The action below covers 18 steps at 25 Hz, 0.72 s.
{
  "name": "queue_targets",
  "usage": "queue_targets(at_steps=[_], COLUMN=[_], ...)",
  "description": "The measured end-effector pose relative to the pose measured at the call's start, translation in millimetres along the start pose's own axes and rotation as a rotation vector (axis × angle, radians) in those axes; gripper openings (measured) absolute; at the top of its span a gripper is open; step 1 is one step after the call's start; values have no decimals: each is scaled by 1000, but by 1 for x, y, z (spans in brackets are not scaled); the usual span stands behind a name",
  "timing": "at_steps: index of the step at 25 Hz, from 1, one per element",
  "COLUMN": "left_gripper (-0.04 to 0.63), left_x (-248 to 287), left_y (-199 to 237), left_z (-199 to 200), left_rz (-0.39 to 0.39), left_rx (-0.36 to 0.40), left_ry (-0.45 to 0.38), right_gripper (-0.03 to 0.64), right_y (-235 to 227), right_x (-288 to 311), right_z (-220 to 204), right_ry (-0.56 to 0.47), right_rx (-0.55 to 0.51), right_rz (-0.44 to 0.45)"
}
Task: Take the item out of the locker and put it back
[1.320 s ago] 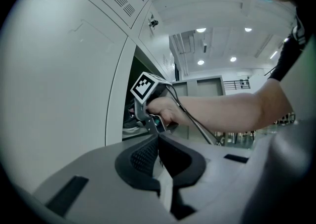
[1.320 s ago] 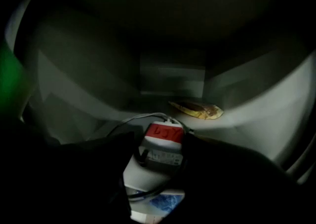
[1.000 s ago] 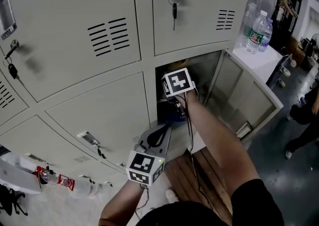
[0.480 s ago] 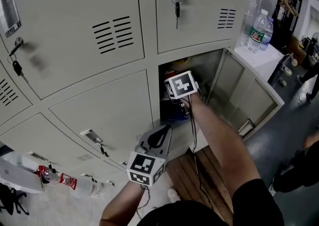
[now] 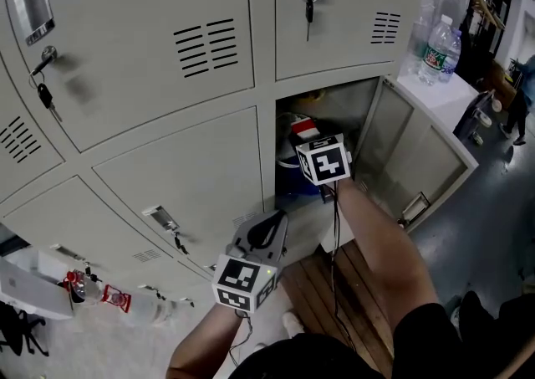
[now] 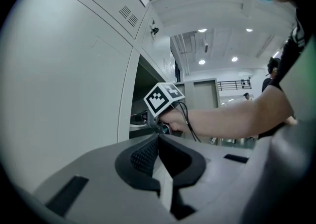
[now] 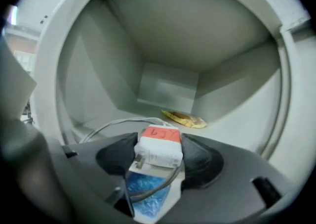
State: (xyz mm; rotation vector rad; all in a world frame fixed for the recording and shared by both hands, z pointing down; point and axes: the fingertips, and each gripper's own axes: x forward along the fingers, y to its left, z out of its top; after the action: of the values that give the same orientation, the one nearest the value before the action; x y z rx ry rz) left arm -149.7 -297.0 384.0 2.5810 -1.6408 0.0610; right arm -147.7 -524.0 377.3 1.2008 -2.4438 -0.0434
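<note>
Head view: grey lockers above a dark floor, one door open. Right gripper, jaws just closing, clamps a red-topped white charger inside the open compartment; left gripper pinched together, empty.

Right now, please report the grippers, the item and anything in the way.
Right gripper: jaws have just been closing, now shut on white adapter, at locker opening. Left gripper shut, empty. White cable runs alongside; yellow wrapper lies behind.

White, red-topped adapter at open locker
</note>
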Motion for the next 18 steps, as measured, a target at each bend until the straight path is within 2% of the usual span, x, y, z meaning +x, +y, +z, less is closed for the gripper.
queue_targets(at_steps=[18], left_gripper=[6], left_x=[-36], left_y=[-24], left_z=[-10], left_rz=[-64], left_rx=[6], left_ry=[20], right_gripper=[275], right_y=[-2], right_x=[-92], right_z=[-4], right_ry=[-128], right_rx=[-51], right_rz=[-125])
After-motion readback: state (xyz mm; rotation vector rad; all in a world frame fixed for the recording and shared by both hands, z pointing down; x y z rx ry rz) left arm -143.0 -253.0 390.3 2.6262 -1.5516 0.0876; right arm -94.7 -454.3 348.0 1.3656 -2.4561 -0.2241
